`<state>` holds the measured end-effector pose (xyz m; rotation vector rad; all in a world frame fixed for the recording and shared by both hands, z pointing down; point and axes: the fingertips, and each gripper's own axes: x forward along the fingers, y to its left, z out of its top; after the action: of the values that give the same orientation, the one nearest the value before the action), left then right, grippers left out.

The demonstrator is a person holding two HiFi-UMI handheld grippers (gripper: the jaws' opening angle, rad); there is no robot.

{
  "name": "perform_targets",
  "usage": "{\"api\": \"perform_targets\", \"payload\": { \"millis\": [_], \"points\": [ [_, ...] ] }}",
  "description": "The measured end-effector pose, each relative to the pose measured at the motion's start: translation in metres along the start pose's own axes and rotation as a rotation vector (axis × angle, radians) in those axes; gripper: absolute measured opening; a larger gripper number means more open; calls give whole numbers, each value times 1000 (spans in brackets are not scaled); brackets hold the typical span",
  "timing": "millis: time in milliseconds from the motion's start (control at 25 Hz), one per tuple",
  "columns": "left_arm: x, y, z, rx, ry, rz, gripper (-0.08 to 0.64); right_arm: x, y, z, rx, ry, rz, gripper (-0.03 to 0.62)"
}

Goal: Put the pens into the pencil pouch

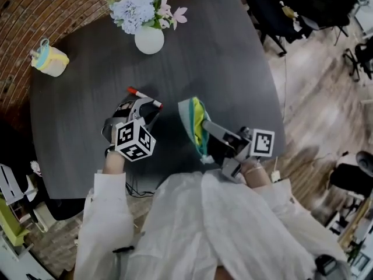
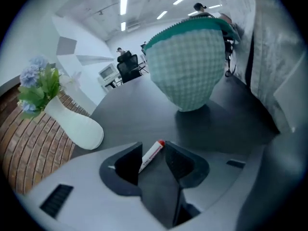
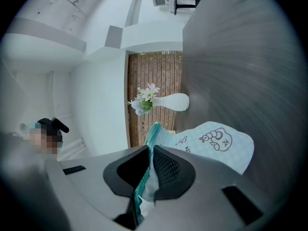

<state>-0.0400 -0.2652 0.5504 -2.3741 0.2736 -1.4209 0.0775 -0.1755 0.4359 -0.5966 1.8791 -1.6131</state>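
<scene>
A white pen with a red cap lies on the dark table. My left gripper points down at it. In the left gripper view the pen sits between the open jaws of that gripper, and the pads stand apart from it. The teal and pale blue pencil pouch stands with its mouth open to the right of the pen. The pouch shows large in the left gripper view. My right gripper is shut on the pouch's teal rim and holds the pouch up.
A white vase of flowers stands at the table's far side. A small yellow and blue cup sits at the far left edge. Office chairs stand on the wood floor beyond the table's right edge.
</scene>
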Motion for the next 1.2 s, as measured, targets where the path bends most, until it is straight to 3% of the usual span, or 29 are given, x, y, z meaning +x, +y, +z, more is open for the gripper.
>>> {"api": "perform_targets", "payload": {
  "millis": [200, 560, 840, 1000, 1200],
  "points": [
    [18, 3, -15, 102, 91, -75, 130, -2, 0, 0, -1, -11, -2, 31],
    [33, 3, -20, 208, 140, -196, 130, 0, 2, 2, -8, -23, -2, 31],
    [34, 0, -22, 199, 183, -313, 119, -1, 0, 2, -11, -28, -11, 31],
    [33, -6, -22, 195, 208, -386, 71, -1, 0, 3, -13, -32, -9, 31],
    [32, -5, -22, 195, 200, -366, 67, 0, 0, 4, -20, -32, -14, 31]
  ]
}}
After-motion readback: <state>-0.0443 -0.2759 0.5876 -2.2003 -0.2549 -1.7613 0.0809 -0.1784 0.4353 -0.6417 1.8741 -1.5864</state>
